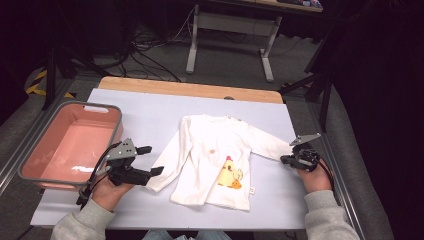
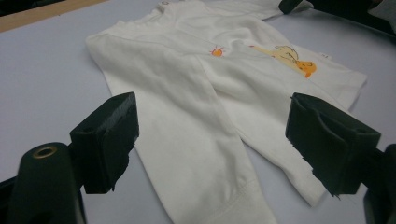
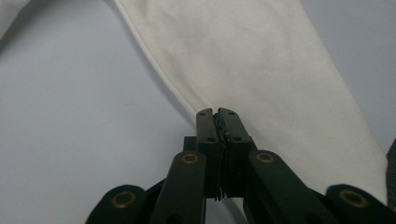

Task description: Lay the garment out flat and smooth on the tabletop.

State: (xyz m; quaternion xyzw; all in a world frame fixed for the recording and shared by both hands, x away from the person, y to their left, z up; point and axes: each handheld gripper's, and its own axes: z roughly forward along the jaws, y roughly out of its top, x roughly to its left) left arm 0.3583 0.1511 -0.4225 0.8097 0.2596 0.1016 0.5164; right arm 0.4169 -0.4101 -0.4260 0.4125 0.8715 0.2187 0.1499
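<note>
Where the high view looks down on the grey table [image 1: 150, 112], white shirt [image 1: 215, 150] laid flat near centre, front up, sleeves spread out to both sides. Yellow chick print [image 1: 230, 175] low on the front, small orange sun [image 1: 212, 151] above it. Small tag at the hem, too tiny to read; no writing legible anywhere. Pink bin [image 1: 70, 145] on the table's left edge, well apart from the shirt. Left gripper [image 1: 150, 161] held wide apart, just beside the cuff of the sleeve on that side. Right gripper [image 1: 285, 159] at the end of the other sleeve.

In the left gripper view: left gripper [image 2: 212, 140] spread wide, straddling the sleeve [image 2: 196, 154] without touching it, cuff nearest the camera. Sun [image 2: 216, 52] and chick print [image 2: 292, 58] further back, side tag beside the print blurred, unreadable.

In the right gripper view: right gripper [image 3: 218, 113] pressed together, tips at the edge of the other sleeve [image 3: 261, 70]. Looks clamped on a bit of the fabric edge. Sleeve otherwise flat on the table [image 3: 70, 116].
</note>
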